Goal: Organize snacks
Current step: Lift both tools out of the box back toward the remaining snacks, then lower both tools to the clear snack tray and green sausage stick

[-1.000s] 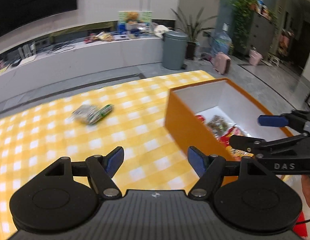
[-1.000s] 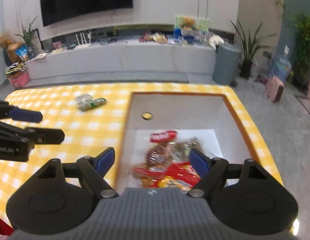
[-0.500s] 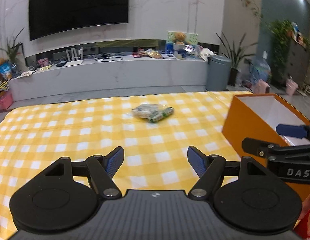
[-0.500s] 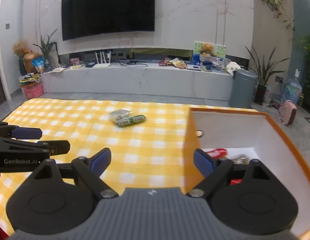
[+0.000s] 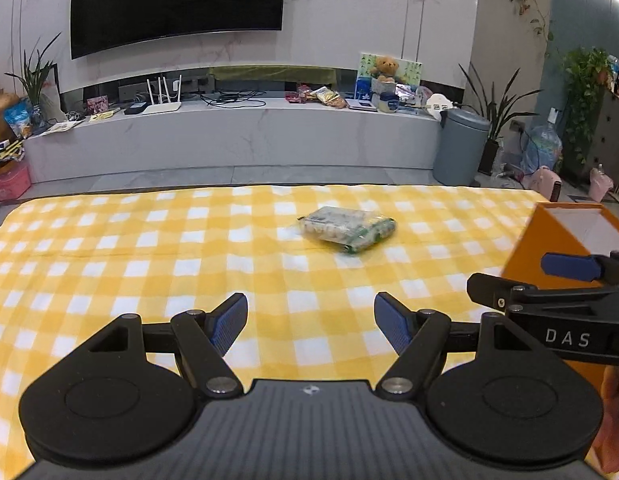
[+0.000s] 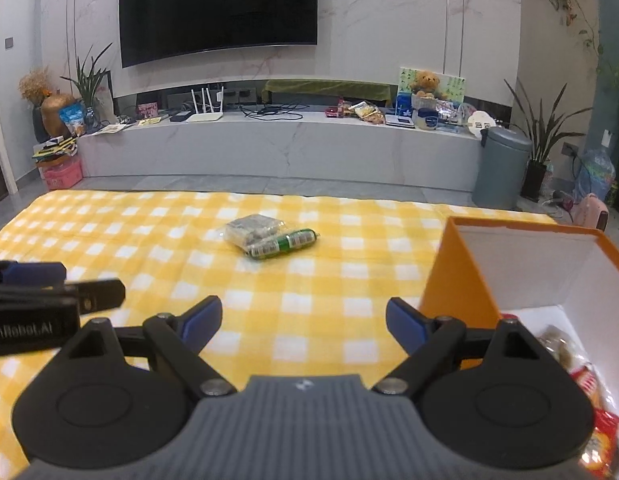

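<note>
Two snack packets lie touching on the yellow checked worktop (image 5: 149, 264): a clear packet (image 6: 253, 232) and a green tube-shaped packet (image 6: 285, 243) against its near side, ahead of both grippers and well apart from them. The left gripper (image 5: 311, 322) and right gripper (image 6: 304, 322) hang with jaws apart and empty. The orange box (image 6: 455, 280) holding other snacks (image 6: 589, 384) stands to the right.

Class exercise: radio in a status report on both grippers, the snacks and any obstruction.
Left gripper open, empty. Right gripper open, empty. Snack packets lie loose on checked cloth, orange box to their right. Path unobstructed.
</note>
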`<state>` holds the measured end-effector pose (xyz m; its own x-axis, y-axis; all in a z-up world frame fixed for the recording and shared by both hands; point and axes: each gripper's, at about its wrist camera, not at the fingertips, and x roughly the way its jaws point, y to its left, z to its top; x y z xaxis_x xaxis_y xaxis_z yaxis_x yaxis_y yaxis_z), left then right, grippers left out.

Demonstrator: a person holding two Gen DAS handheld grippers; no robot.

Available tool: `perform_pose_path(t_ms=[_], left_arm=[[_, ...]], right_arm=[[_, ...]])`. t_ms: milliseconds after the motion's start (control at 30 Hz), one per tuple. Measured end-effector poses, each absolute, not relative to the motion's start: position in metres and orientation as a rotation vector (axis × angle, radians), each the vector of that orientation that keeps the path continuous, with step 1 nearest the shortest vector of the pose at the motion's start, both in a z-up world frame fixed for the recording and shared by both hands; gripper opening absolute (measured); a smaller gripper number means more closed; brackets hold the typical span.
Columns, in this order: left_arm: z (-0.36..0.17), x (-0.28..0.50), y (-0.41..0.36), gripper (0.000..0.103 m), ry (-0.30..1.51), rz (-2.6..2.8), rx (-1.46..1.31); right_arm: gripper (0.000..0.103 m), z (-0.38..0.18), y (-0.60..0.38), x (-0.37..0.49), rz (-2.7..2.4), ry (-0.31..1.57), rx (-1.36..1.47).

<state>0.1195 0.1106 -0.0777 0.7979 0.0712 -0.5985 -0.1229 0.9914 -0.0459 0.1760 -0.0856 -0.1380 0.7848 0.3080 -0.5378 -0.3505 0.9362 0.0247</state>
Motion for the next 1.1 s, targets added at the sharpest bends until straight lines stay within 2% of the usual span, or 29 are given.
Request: perform_pose_path(t_ms=[200,267,367,567,633,700,833,900,967,1100], left_arm=[[-0.086,0.150,0.123,0.085,0.677,0.026,-0.086],[-0.089,0.162,0.129,0.081,0.706,-0.009,-0.113],[-0.091,0.177,0.134,0.076,0.723,-0.045,-0.128],[-0.095,0.211,0.140,0.076,0.752,-0.069,-0.128],[-0.097,0.223,0.144,0.071,0.782,-0.035,-0.143],[-0.097,0.232,0.150,0.070,0.800,-0.048,-0.188],[-0.097,0.248,0.162,0.070,0.815,-0.012,-0.277],[-0.100,0.254,0.169,0.070,0.818,0.004,-0.331],[-0.103,0.260,0.175,0.070,0.820,0.001,-0.382],[-0.108,0.271,0.188,0.075,0.835,0.001,-0.484]], right_arm=[[0.086,-0.146,-0.069,0.214,0.374,0.578,-0.130],[0.076,-0.149,-0.065,0.225,0.391,0.593,-0.134],[0.069,-0.155,-0.058,0.242,0.398,0.609,-0.160],[0.067,-0.154,-0.053,0.277,0.368,0.647,-0.084],[0.066,-0.149,-0.046,0.290,0.382,0.659,-0.083],[0.066,-0.146,-0.036,0.301,0.354,0.655,-0.122],[0.050,-0.147,-0.027,0.333,0.309,0.697,-0.097],[0.048,-0.151,-0.023,0.352,0.279,0.728,-0.090],[0.041,-0.158,-0.018,0.370,0.257,0.759,-0.110],[0.034,-0.175,-0.003,0.390,0.282,0.794,-0.197]])
